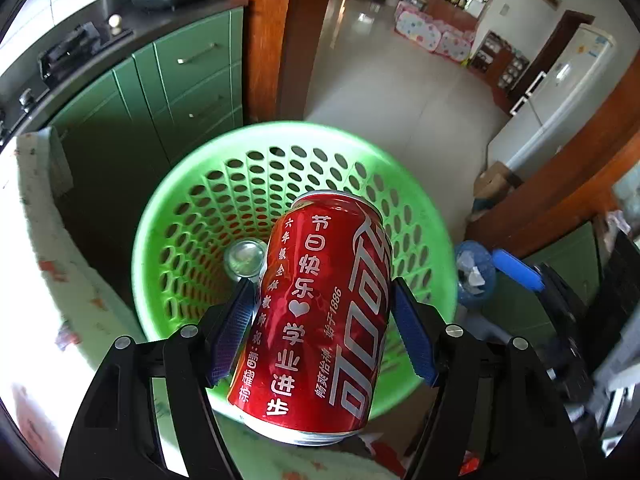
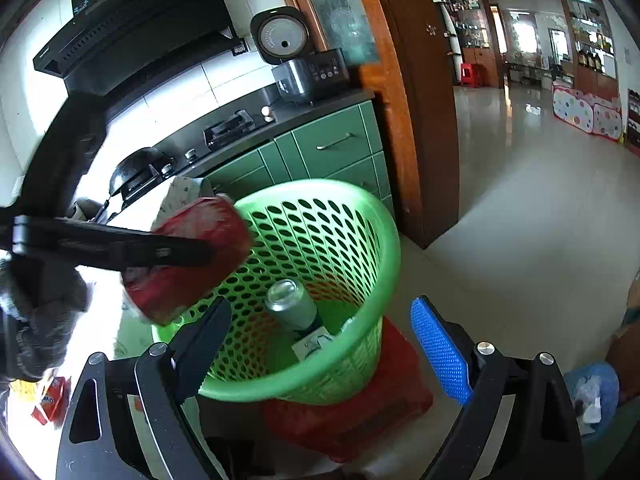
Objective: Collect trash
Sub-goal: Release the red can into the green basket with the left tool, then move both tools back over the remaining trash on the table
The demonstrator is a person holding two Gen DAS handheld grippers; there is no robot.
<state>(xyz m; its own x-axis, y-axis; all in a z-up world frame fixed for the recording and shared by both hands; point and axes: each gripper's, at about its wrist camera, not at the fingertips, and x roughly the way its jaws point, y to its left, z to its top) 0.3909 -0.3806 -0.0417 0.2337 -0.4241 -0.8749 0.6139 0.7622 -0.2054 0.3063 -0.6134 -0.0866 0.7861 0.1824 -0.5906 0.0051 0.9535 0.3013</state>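
Overhead, left hand-held gripper [image 1: 324, 320] clamping red can [image 1: 320, 312] above green basket [image 1: 424, 184] rim; right hand-held gripper [image 2: 320, 344] released, empty.

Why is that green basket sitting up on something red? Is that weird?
A little. The green perforated plastic basket stands on a red plastic stool rather than the floor. Otherwise nothing looks spilled or broken.

The pale tiled floor [image 2: 500, 208] carries a red stool [image 2: 360, 412], and the green perforated basket [image 2: 360, 216] stands on the stool. Left of it, the dark counter [image 2: 320, 106] over green cabinets bears a rice cooker [image 2: 304, 74] at its far end.
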